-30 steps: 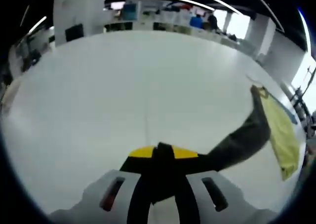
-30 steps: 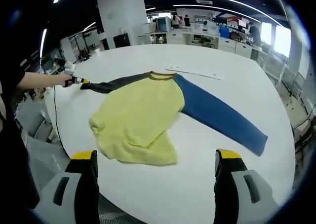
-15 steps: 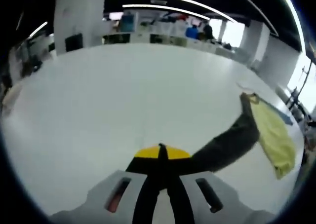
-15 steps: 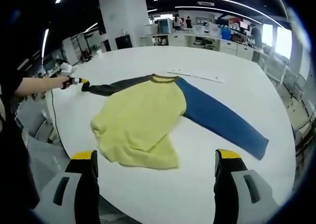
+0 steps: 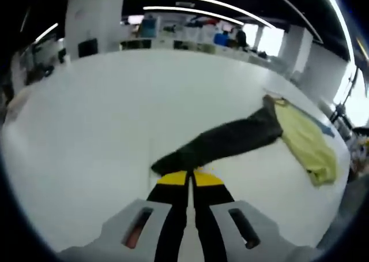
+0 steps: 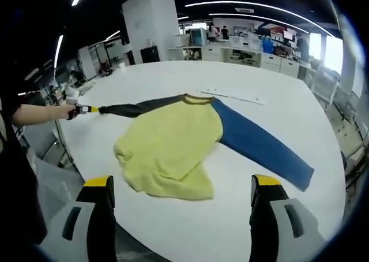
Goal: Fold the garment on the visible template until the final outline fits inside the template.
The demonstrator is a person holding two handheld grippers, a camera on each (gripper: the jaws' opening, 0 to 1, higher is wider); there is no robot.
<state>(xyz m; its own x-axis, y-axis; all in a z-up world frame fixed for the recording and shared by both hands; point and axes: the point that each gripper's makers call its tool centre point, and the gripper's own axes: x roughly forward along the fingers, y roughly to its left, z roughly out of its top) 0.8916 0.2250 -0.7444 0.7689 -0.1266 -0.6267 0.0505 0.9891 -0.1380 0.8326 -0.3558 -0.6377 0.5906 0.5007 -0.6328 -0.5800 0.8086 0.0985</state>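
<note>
A long-sleeved shirt lies spread on the round white table (image 6: 277,71). Its body (image 6: 170,143) is yellow, one sleeve (image 6: 259,143) is blue and the other sleeve (image 6: 138,107) is dark grey. In the left gripper view the dark sleeve (image 5: 225,141) runs from my jaw tips up to the yellow body (image 5: 305,138). My left gripper (image 5: 188,178) is shut on that sleeve's cuff. It also appears as the left gripper (image 6: 86,109), held by a hand and pulling the sleeve straight. My right gripper (image 6: 182,182) is open and holds nothing, hovering near the hem.
A thin pale strip (image 6: 233,96) lies on the table beyond the collar. The table edge curves close below my right gripper. A person's arm (image 6: 34,113) reaches in from the left. Desks and a white pillar (image 6: 150,25) stand in the room behind.
The left gripper has drawn the dark sleeve outward, and the sleeve now lies lower and straighter along the table. The right gripper's view has shifted only slightly.
</note>
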